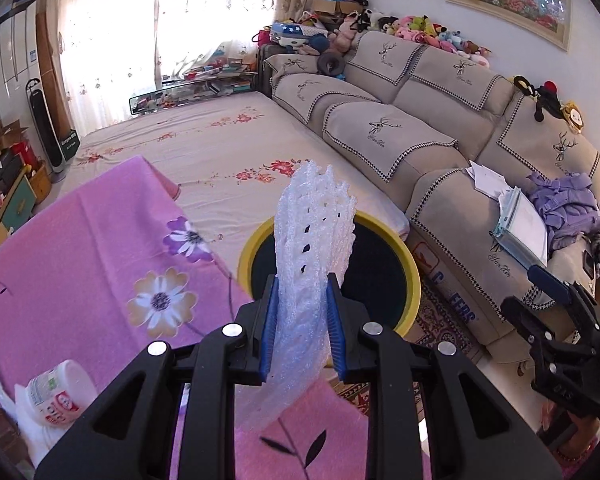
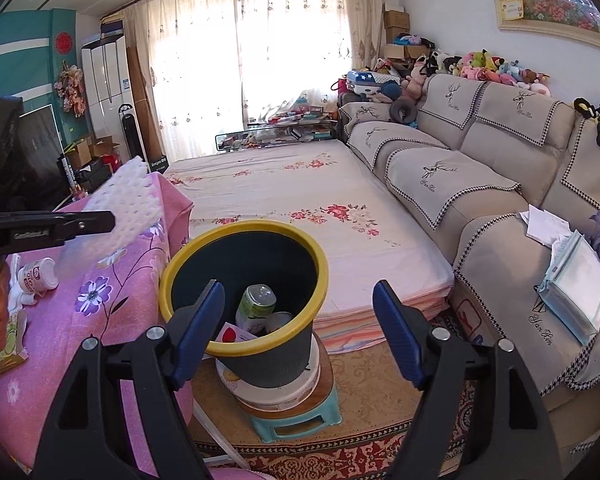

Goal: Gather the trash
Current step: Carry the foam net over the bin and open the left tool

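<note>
My left gripper point(image 1: 303, 280) is shut on a white foam net sleeve point(image 1: 316, 220), which stands upright between the blue pads. Just behind it is a dark bin with a yellow rim point(image 1: 245, 258). In the right wrist view the same bin point(image 2: 244, 226) holds a green can point(image 2: 256, 306) and a card with a red print point(image 2: 234, 336). My right gripper point(image 2: 298, 296) hangs open just in front of the bin's mouth with nothing between its fingers. The left gripper point(image 2: 100, 220) shows at the left edge, carrying the foam sleeve point(image 2: 120, 204) over the pink table.
A pink floral tablecloth point(image 1: 80, 248) covers the table at left, with a white bottle point(image 2: 38, 276) and a green carton point(image 2: 12, 336) on it. The bin stands on a white tub point(image 2: 276, 392) on a teal stool point(image 2: 296, 424). A mattress point(image 2: 300, 200) and a sofa point(image 2: 480, 200) lie beyond.
</note>
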`<action>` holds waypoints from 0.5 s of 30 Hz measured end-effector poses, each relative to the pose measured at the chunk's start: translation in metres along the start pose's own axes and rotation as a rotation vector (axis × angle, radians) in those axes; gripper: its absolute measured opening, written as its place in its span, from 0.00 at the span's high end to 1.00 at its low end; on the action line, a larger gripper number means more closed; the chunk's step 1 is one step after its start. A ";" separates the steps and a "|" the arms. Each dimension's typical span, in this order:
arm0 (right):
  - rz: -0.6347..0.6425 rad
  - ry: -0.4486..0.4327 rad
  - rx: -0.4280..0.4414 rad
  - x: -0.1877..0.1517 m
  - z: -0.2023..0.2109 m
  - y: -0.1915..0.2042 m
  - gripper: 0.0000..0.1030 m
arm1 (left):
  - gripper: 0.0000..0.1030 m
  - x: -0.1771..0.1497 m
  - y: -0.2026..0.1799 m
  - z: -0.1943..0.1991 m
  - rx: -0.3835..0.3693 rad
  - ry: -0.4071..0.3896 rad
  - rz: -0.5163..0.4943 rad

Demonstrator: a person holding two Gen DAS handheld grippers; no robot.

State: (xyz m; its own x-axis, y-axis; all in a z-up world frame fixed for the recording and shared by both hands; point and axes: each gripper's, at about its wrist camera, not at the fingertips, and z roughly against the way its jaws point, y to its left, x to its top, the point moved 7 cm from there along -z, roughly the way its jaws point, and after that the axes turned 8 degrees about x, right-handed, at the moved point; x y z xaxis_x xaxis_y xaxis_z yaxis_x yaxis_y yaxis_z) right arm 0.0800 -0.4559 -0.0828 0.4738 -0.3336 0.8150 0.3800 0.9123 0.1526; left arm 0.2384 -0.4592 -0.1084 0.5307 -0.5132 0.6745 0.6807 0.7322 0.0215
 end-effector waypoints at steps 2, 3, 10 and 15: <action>-0.007 0.000 -0.010 -0.001 0.001 -0.008 0.30 | 0.77 0.010 -0.014 -0.021 0.008 0.012 -0.006; -0.010 0.000 -0.016 -0.002 0.001 -0.010 0.30 | 0.77 0.014 -0.021 -0.032 0.006 0.022 -0.003; -0.026 -0.006 -0.037 -0.002 0.006 -0.028 0.29 | 0.73 0.019 -0.051 -0.092 0.053 0.091 -0.010; -0.034 -0.007 -0.038 -0.002 0.004 -0.032 0.29 | 0.58 0.017 -0.051 -0.106 0.074 0.103 -0.006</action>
State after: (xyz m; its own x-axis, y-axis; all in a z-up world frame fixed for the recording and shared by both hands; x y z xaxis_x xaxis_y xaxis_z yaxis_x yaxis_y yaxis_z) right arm 0.0635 -0.4834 -0.0871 0.4547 -0.3622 0.8137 0.4259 0.8908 0.1586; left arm 0.2662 -0.5528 -0.1760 0.5782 -0.5583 0.5950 0.6472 0.7579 0.0821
